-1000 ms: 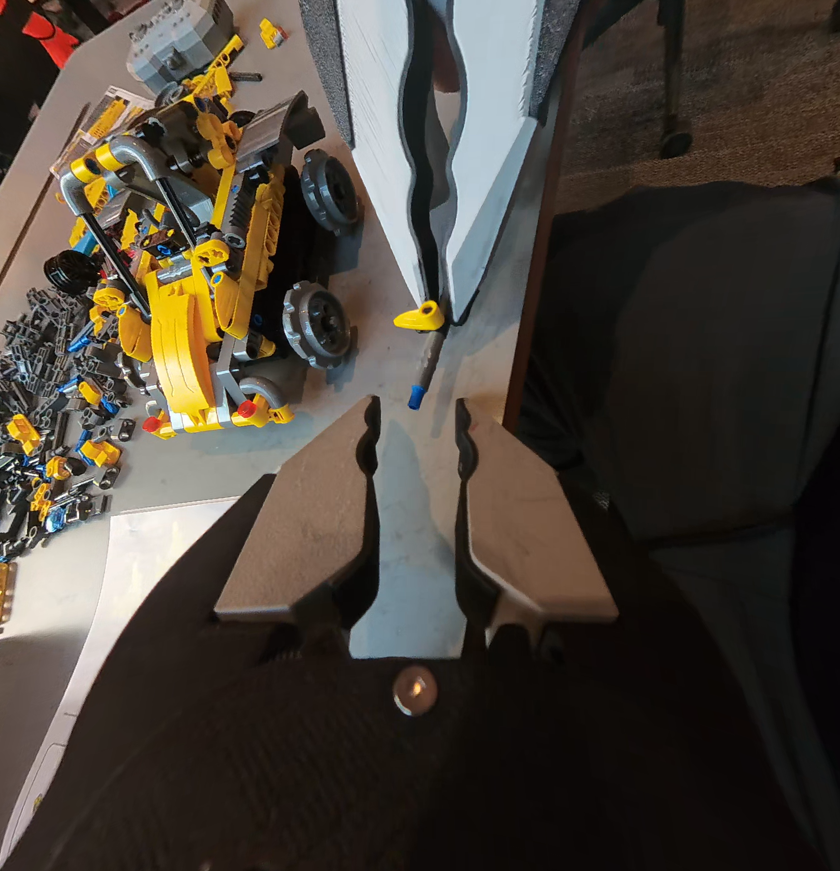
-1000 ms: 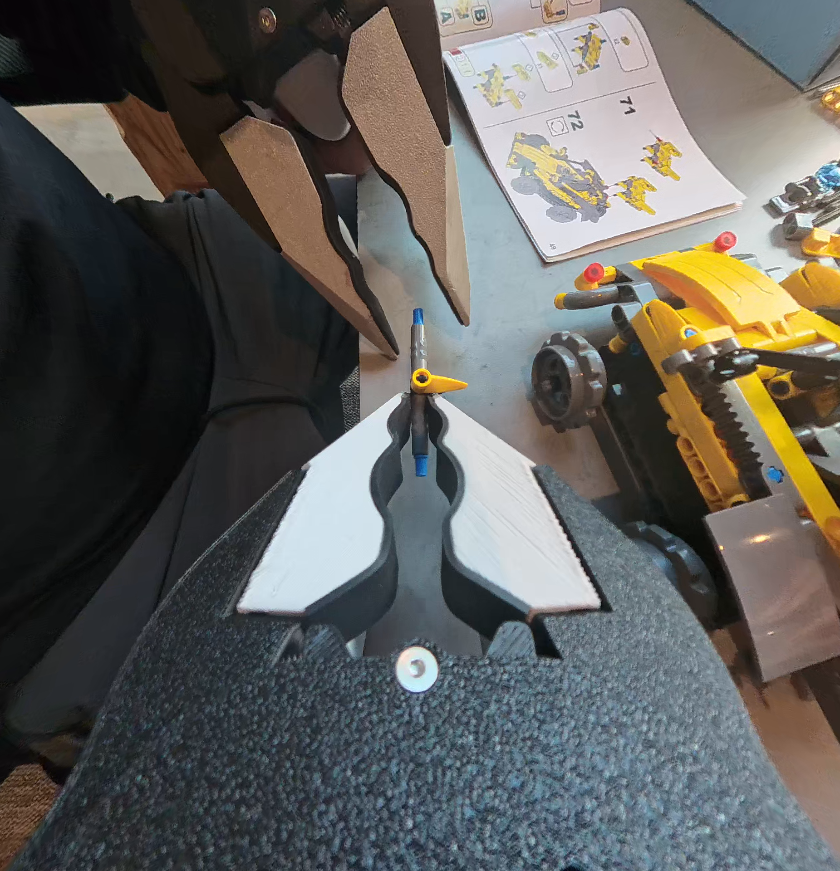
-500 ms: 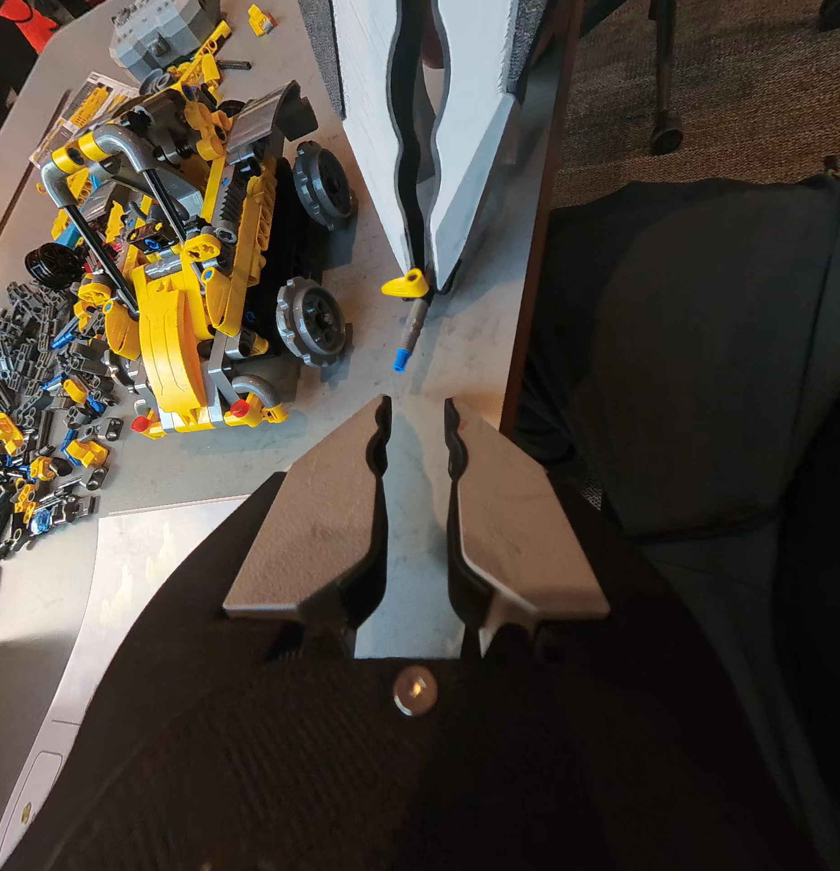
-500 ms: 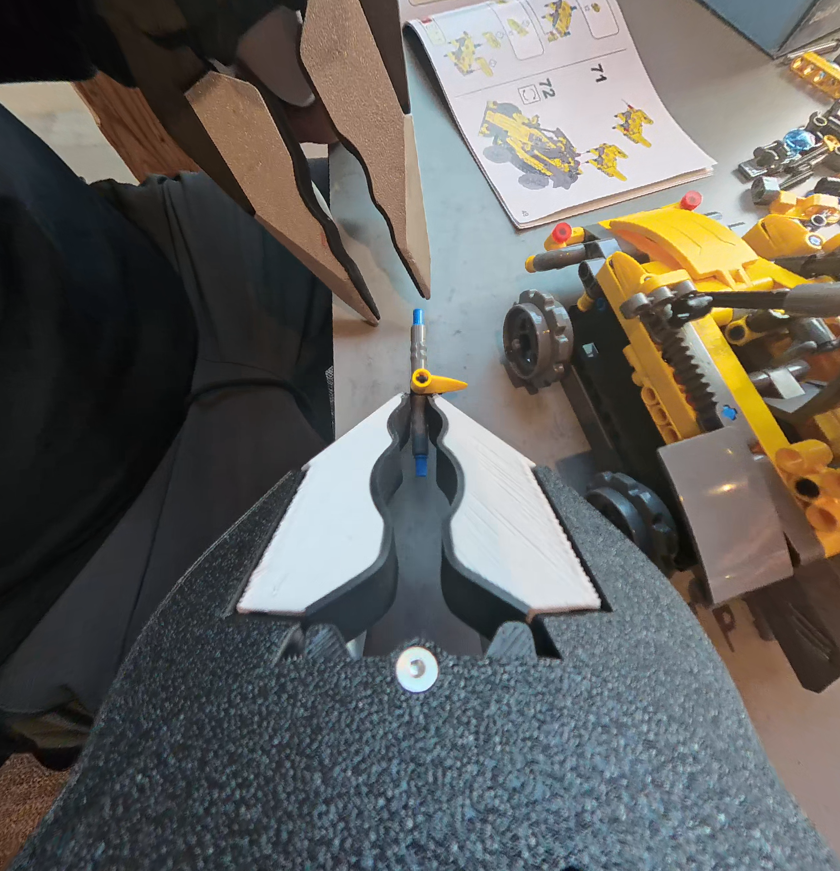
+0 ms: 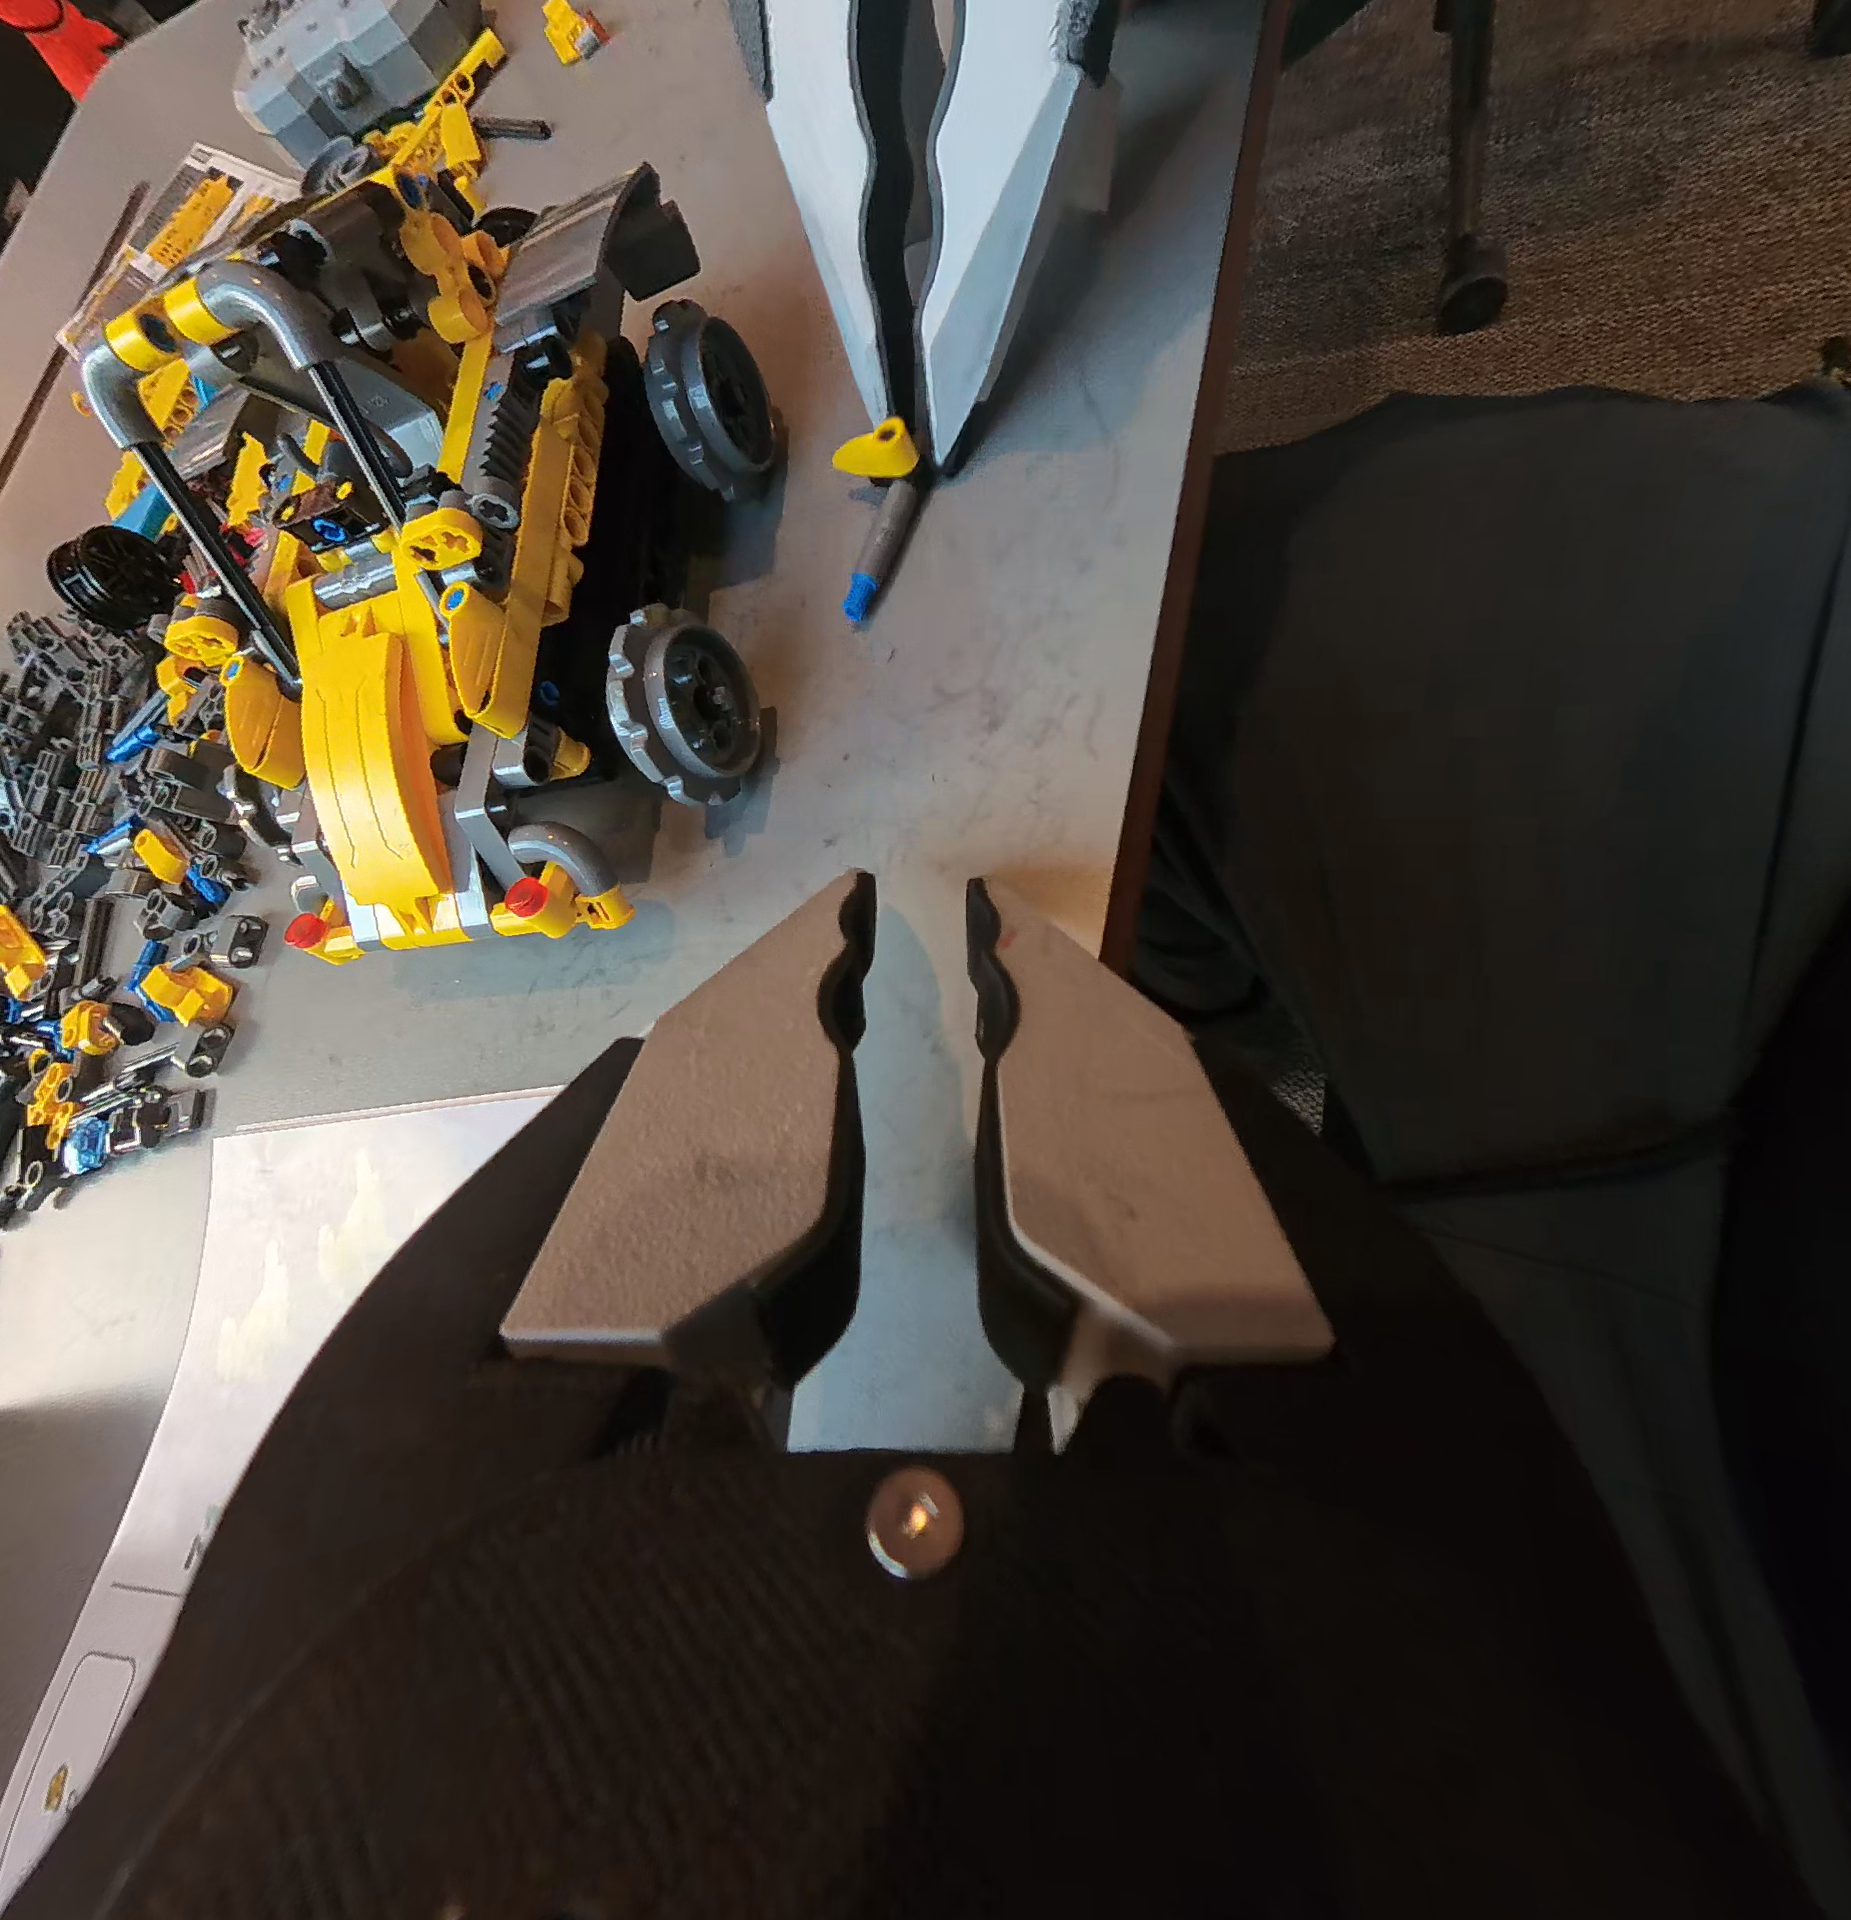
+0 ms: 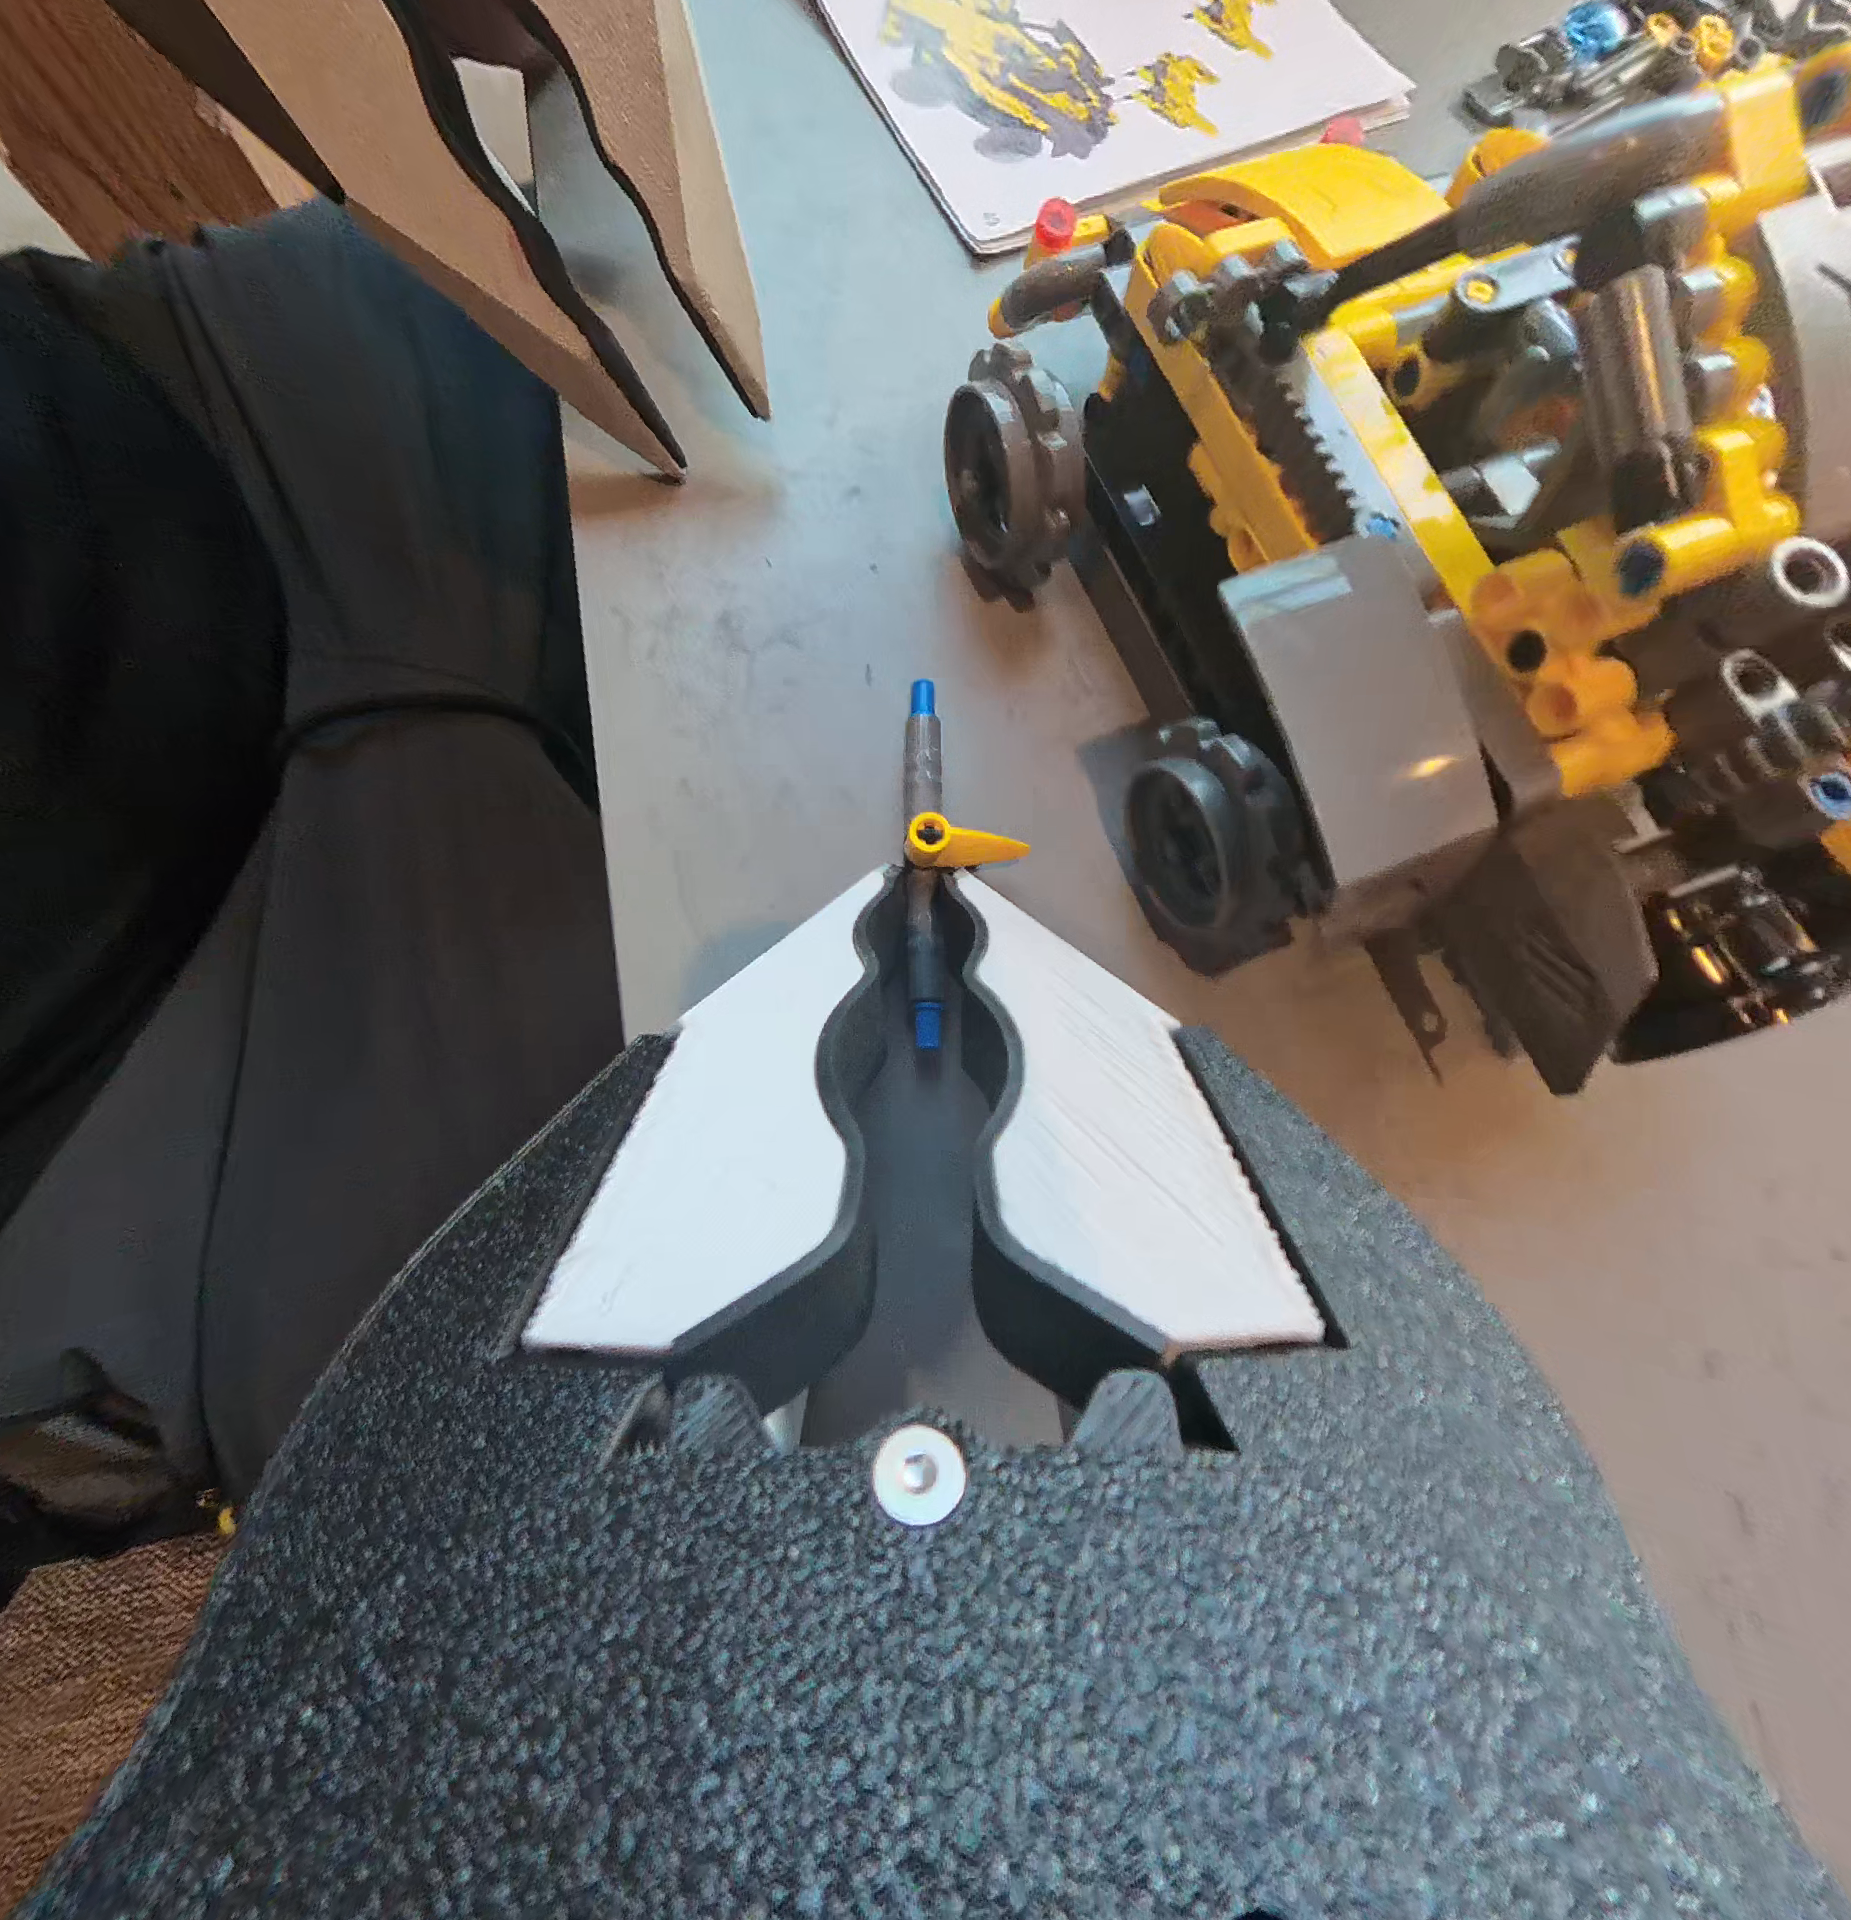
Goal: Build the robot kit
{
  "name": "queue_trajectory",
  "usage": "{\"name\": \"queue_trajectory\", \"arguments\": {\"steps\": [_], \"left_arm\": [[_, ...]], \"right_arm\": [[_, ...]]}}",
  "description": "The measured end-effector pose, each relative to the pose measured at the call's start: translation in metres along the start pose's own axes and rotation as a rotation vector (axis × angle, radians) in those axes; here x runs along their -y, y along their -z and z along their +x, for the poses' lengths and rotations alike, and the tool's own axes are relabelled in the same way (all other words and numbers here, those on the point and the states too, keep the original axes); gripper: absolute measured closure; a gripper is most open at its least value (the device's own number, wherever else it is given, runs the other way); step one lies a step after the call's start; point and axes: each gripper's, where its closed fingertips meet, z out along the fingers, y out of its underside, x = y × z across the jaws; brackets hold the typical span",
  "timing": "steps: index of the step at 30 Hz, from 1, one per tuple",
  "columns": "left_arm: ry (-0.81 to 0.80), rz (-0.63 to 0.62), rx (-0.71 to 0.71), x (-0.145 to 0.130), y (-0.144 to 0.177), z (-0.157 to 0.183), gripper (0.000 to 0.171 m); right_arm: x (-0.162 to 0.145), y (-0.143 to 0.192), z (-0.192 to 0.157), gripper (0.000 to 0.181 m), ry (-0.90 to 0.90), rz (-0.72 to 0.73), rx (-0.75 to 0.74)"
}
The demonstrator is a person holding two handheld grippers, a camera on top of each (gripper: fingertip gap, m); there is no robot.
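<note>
Right claw (image 6: 926,878) clamped on grey axle (image 6: 923,769) with blue tips and yellow cam, near bench (image 5: 1004,665) edge. Left claw (image 5: 921,894) empty, slightly parted, now farther from axle than a second ago. Yellow model vehicle (image 5: 412,582) alongside.

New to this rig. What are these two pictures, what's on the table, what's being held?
No robot arm: a person holds a two-fingered tool in each hand, and each tool's camera looks forward along its fingers. One picture comes from the left tongs, grey-faced, open and empty above the grey table. The other comes from the right tongs, white-faced, shut on a thin grey rod with blue tips that carries a small yellow wedge-shaped piece. On the table sit a half-built yellow and grey toy-brick vehicle, a pile of small loose building pieces and an open instruction booklet.
</note>
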Motion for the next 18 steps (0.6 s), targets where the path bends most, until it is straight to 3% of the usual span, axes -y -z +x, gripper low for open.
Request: {"name": "queue_trajectory", "arguments": {"steps": [18], "left_arm": [[-0.006, -0.005, -0.008, -0.0004, -0.0006, 0.0015, 0.164]], "right_arm": [[-0.0033, 0.0026, 0.0025, 0.177, -0.012, -0.002, 0.002]]}}
